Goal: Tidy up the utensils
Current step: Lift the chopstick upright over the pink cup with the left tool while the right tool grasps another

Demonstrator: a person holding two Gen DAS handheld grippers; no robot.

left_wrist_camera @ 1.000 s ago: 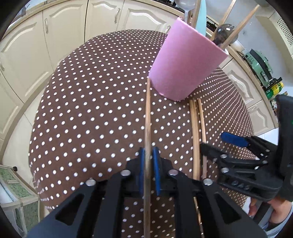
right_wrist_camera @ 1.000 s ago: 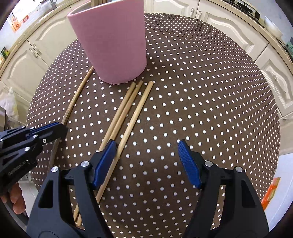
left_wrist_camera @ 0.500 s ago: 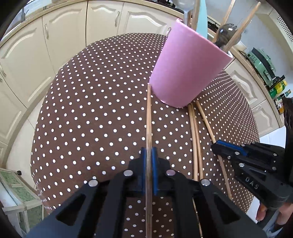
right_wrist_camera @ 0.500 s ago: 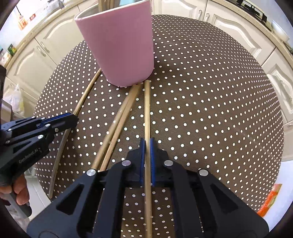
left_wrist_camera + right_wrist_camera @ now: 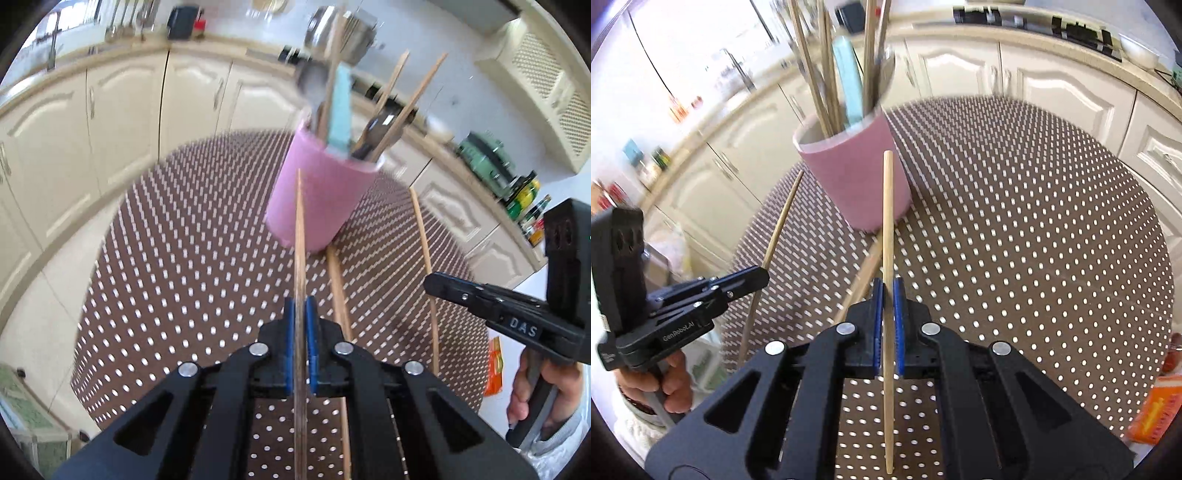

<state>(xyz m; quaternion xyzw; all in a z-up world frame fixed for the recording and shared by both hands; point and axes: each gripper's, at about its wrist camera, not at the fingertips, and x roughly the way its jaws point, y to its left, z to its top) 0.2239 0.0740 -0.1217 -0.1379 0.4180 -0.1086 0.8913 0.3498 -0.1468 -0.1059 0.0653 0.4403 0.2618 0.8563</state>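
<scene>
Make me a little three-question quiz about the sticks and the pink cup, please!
1. True or false: the left hand-held gripper is shut on a chopstick.
2. What does the right hand-held gripper hold? A) spoon B) chopstick C) nothing
3. Fill in: two more chopsticks lie on the dotted ____.

Key: 1 true. 2 B. 3 tablecloth, beside the pink cup, which already holds utensils.

Utensils in the pink holder [image 5: 857, 177]: tops cut off by the upper edge in the right wrist view, smeared by motion. Two loose chopsticks [image 5: 338, 280]: far ends hidden behind the holder, near ends under the left gripper [image 5: 300, 325]. Countertop clutter: too blurred to identify.
</scene>
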